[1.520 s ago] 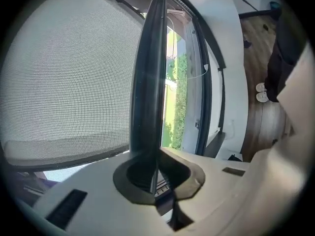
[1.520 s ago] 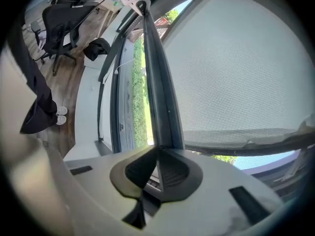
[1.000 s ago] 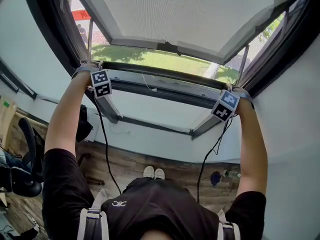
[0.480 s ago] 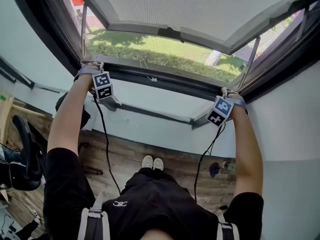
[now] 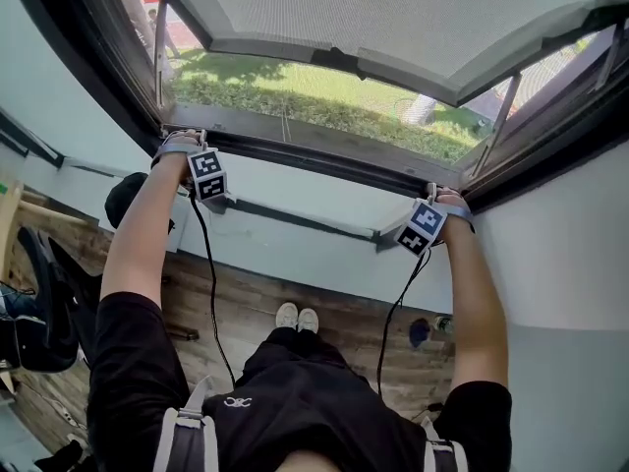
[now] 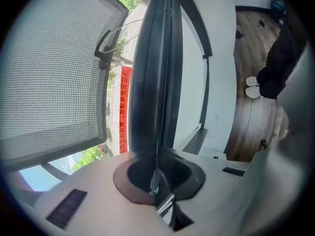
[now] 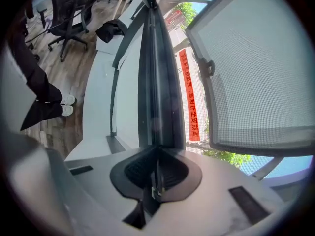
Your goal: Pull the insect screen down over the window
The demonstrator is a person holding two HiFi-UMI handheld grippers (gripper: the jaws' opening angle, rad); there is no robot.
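While I look down from my head: both arms reach out to the dark screen bar [image 5: 295,155], which lies low across the window, just above the white sill [image 5: 295,205].
Left gripper [image 5: 183,144]: at the bar's left end.
Right gripper [image 5: 432,197]: at the bar's right end.
Left gripper view: my left gripper [image 6: 158,181] is clenched on the bar's [image 6: 152,73] thin edge. Grey mesh [image 6: 49,82] fills the space to its left.
Right gripper view: my right gripper [image 7: 156,173] is clamped on the same bar [image 7: 157,73], with mesh [image 7: 256,73] to its right and wooden floor [image 7: 74,77] to its left.
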